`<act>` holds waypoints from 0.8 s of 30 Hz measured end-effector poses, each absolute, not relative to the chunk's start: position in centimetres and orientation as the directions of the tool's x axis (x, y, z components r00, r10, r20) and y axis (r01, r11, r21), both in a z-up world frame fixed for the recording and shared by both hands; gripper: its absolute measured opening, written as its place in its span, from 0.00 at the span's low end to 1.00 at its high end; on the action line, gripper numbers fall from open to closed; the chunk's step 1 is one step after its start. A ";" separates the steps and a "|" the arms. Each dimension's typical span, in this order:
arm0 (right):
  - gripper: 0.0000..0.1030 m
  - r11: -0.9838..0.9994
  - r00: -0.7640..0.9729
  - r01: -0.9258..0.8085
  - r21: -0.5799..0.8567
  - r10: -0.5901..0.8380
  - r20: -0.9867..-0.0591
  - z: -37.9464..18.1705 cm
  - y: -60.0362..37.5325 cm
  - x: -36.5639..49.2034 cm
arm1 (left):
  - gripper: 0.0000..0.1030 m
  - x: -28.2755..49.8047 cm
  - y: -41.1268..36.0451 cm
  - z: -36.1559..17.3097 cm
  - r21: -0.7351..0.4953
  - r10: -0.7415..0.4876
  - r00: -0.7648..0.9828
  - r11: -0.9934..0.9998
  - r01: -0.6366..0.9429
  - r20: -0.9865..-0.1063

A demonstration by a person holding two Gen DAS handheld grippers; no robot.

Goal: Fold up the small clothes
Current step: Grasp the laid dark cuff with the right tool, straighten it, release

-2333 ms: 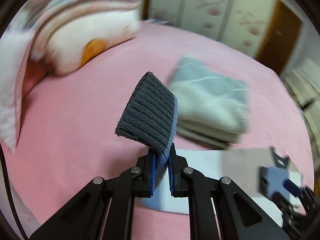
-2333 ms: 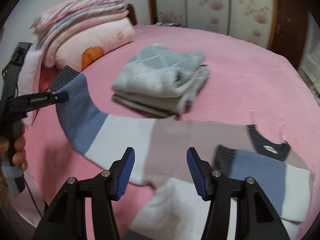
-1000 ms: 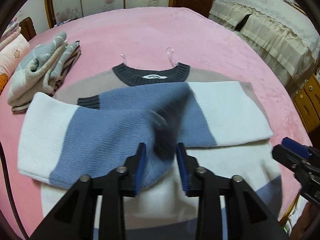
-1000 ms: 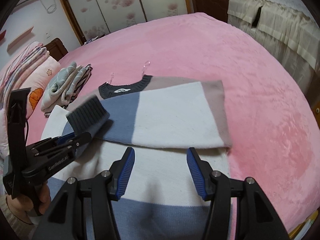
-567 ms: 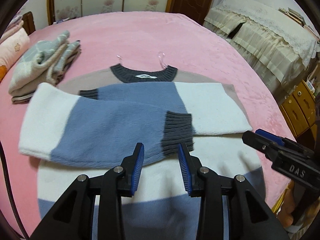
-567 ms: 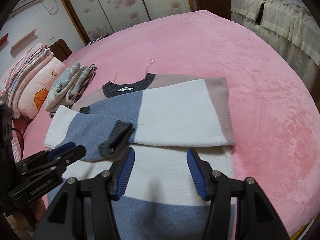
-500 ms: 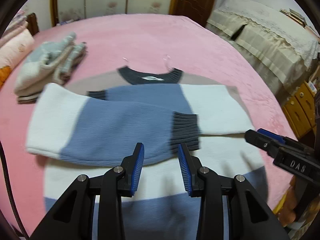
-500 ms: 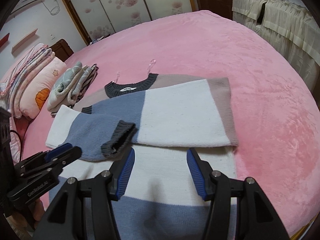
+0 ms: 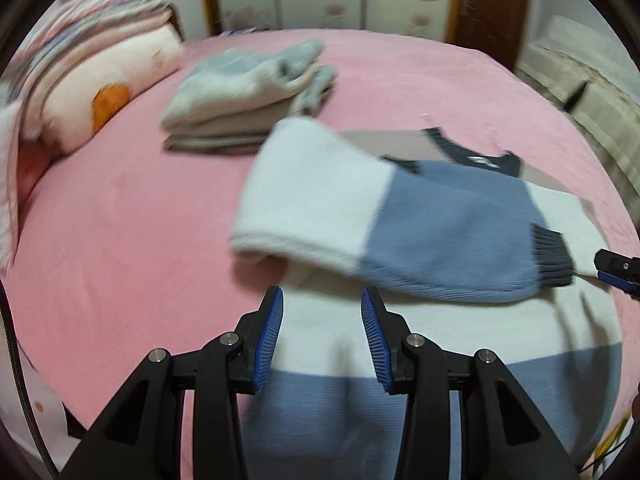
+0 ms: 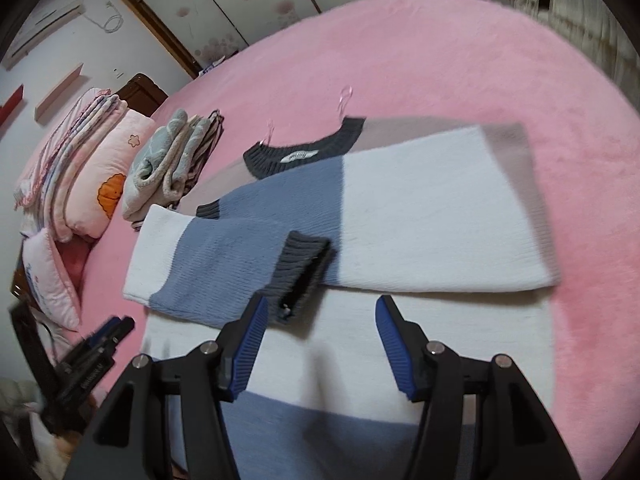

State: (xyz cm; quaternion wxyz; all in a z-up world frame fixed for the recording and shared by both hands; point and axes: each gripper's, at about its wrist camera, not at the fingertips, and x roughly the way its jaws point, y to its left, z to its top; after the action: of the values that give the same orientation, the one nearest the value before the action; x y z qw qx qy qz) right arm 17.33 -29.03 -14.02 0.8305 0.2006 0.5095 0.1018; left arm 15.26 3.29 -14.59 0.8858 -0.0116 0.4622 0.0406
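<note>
1. While the colour-block sweater (image 10: 420, 216) lies flat on the pink bed (image 10: 460, 60), collar (image 10: 304, 152) toward the far side and both sleeves folded across its chest, the blue hem band (image 10: 320, 428) sits nearest the two tools.

2. The upper sleeve (image 10: 224, 264) runs crosswise, its dark cuff (image 10: 300, 264) ending near the middle of the body, just ahead of the right gripper (image 10: 318, 344); the sleeve under it stretches the other way to the far shoulder edge.

3. The body's long axis runs from collar to hem, straight away from both cameras, so a fold would likely carry the hem forward over the sleeves.

4. The right gripper hovers over the white band just short of the cuff, its jaws parting with nothing between them.

5. The left gripper (image 9: 320, 340) hangs over the near left part of the body, where the white band meets the blue and the cloth ends on bare bed; its jaws are also widening, empty. By these views each tool sits about equally close to its own hem corner; neither touches cloth.

6. Beyond the sweater's left shoulder rests a stack of folded clothes (image 10: 172, 160), then pillows (image 10: 100, 184) at the bed's edge.
</note>
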 end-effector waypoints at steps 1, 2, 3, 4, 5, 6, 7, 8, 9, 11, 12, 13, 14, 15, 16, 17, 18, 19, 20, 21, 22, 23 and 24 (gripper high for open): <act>0.55 0.892 0.448 0.043 0.449 0.385 -0.807 -14.4 -28.9 17.7 | 0.38 15.3 4.1 -14.9 0.009 0.064 0.563 0.995 -0.101 -0.824; 0.55 0.879 0.430 0.053 0.474 0.409 -0.805 -14.9 -28.7 18.4 | 0.38 15.2 4.8 -15.3 0.001 0.066 0.558 0.993 -0.117 -0.827; 0.55 0.869 0.420 0.060 0.491 0.424 -0.802 -15.3 -28.6 18.8 | 0.38 15.3 5.2 -15.6 -0.004 0.068 0.555 0.992 -0.127 -0.829; 0.55 0.863 0.410 0.068 0.501 0.433 -0.803 -15.6 -28.5 19.2 | 0.38 15.3 5.6 -15.9 -0.010 0.070 0.552 0.990 -0.139 -0.831; 0.55 0.856 0.395 0.079 0.511 0.444 -0.804 -16.1 -28.3 19.7 | 0.38 15.4 6.0 -16.1 -0.015 0.069 0.550 0.989 -0.147 -0.833; 0.55 0.852 0.386 0.084 0.517 0.451 -0.805 -16.4 -28.2 20.1 | 0.38 15.4 6.4 -16.3 -0.020 0.069 0.549 0.988 -0.156 -0.833; 0.55 0.848 0.377 0.089 0.522 0.457 -0.806 -16.7 -28.1 20.5 | 0.38 15.4 6.6 -16.4 -0.026 0.068 0.549 0.986 -0.162 -0.833; 0.55 0.842 0.360 0.095 0.532 0.469 -0.807 -17.2 -27.9 20.9 | 0.38 15.5 6.9 -16.6 -0.031 0.066 0.549 0.986 -0.167 -0.833; 0.55 0.837 0.349 0.098 0.539 0.478 -0.806 -17.5 -27.7 21.2 | 0.38 15.6 7.1 -16.7 -0.035 0.065 0.549 0.985 -0.170 -0.833; 0.55 0.834 0.337 0.098 0.542 0.485 -0.807 -17.9 -27.3 21.6 | 0.38 15.7 7.4 -17.0 -0.038 0.065 0.546 0.984 -0.175 -0.835; 0.55 0.837 0.335 0.092 0.540 0.484 -0.808 -17.9 -27.1 21.6 | 0.38 15.9 7.5 -17.1 -0.039 0.064 0.544 0.983 -0.177 -0.837; 0.55 0.839 0.333 0.083 0.537 0.485 -0.809 -18.0 -26.8 21.6 | 0.38 15.9 7.7 -17.4 -0.043 0.062 0.541 0.983 -0.180 -0.839; 0.49 0.843 0.333 0.074 0.532 0.482 -0.810 -18.0 -26.6 21.6 | 0.38 16.1 7.8 -17.5 -0.046 0.059 0.538 0.982 -0.181 -0.841; 0.35 0.847 0.330 0.062 0.528 0.482 -0.812 -18.0 -26.3 21.6 | 0.38 16.2 8.0 -17.7 -0.050 0.057 0.534 0.982 -0.182 -0.844; 0.26 0.848 0.318 0.050 0.528 0.487 -0.813 -18.2 -26.1 21.6 | 0.38 16.4 8.1 -17.9 -0.052 0.054 0.530 0.982 -0.183 -0.846; 0.16 0.851 0.302 0.040 0.524 0.489 -0.818 -18.4 -25.9 21.6 | 0.38 16.6 8.3 -18.1 -0.053 0.053 0.525 0.981 -0.185 -0.850; 0.12 0.856 0.301 0.032 0.517 0.484 -0.821 -18.4 -25.8 21.6 | 0.38 16.8 8.4 -18.2 -0.054 0.052 0.520 0.981 -0.187 -0.853; 0.10 0.863 0.307 0.021 0.505 0.475 -0.825 -18.2 -25.6 21.5 | 0.38 17.1 8.6 -18.4 -0.058 0.052 0.516 0.979 -0.195 -0.855; 0.08 0.874 0.319 0.003 0.485 0.459 -0.829 -17.8 -25.4 21.3 | 0.38 17.3 8.7 -18.5 -0.063 0.050 0.515 0.978 -0.199 -0.856; 0.08 0.890 0.340 -0.022 0.456 0.436 -0.833 -17.0 -25.0 21.1 | 0.38 17.6 8.9 -18.6 -0.072 0.045 0.512 0.976 -0.206 -0.858; 0.08 0.903 0.363 -0.042 0.427 0.412 -0.836 -16.3 -24.7 20.9 | 0.38 17.8 9.2 -18.7 -0.086 0.037 0.509 0.973 -0.216 -0.860; 0.07 0.922 0.404 -0.078 0.379 0.376 -0.834 -15.0 -24.2 20.7 | 0.38 18.0 9.3 -18.7 -0.095 0.031 0.507 0.971 -0.221 -0.861; 0.07 0.933 0.432 -0.103 0.346 0.355 -0.829 -14.0 -23.8 20.6 | 0.38 18.2 9.4 -18.8 -0.107 0.022 0.505 0.968 -0.226 -0.863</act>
State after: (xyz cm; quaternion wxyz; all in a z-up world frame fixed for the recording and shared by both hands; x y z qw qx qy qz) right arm 20.59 -23.82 -13.96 0.8374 0.1226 0.5149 0.1367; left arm 18.20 9.43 -18.78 0.8613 -0.1036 0.4922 0.0721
